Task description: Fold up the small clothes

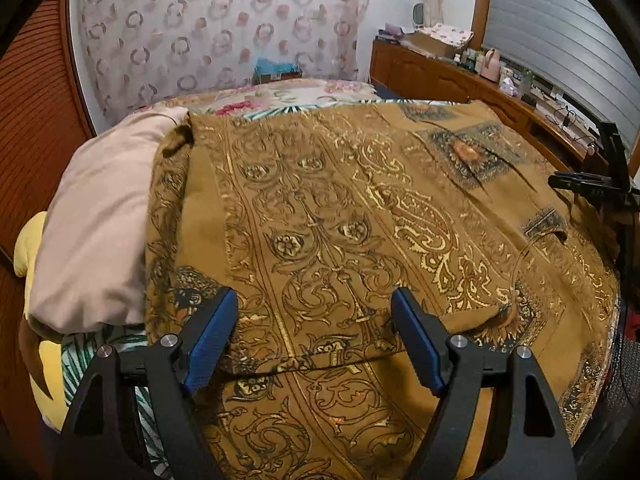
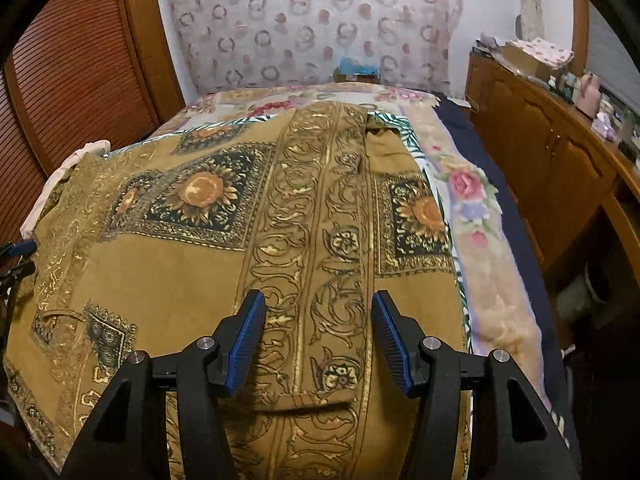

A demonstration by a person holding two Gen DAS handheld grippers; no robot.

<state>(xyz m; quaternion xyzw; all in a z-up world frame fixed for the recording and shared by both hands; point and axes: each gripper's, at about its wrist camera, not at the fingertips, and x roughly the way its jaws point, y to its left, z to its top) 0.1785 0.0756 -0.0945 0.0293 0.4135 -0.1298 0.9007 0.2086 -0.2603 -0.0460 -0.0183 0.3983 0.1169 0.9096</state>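
While both grippers hang over the bed, a mustard-brown printed cloth garment (image 1: 360,216) with gold scrollwork bands and dark sunflower squares lies spread flat across the bedding. It covers most of the near part of the bed in both wrist views.

Left gripper (image 1: 314,330): the black frame carries two blue ribbed pads (image 1: 212,340). The jaws stand apart and released; the garment lies below the gap, and neither pad presses on it. A folded hem edge of the garment runs across just below the fingertips.

Right gripper (image 2: 318,332): same build, blue pads (image 2: 394,344) parted, nothing clamped. A scrollwork band of the garment runs up between the two fingers, with a hemmed flap end near the bottom of the gap. This gripper also shows at the right edge of the left wrist view (image 1: 596,184).

Surroundings:
- A pale pink-beige pillow (image 1: 96,232) lies touching the garment's left edge in the left wrist view.
- A yellow soft item (image 1: 28,244) sits beside the pillow, at the far left.
- A floral bedsheet with pink roses (image 2: 468,200) shows along the garment's right side in the right wrist view.
- A brown wooden cabinet (image 2: 540,152) runs along the right wall, with small items on top, too small to identify.
- A sheer curtain with ring pattern (image 1: 224,28) hangs behind the bed.
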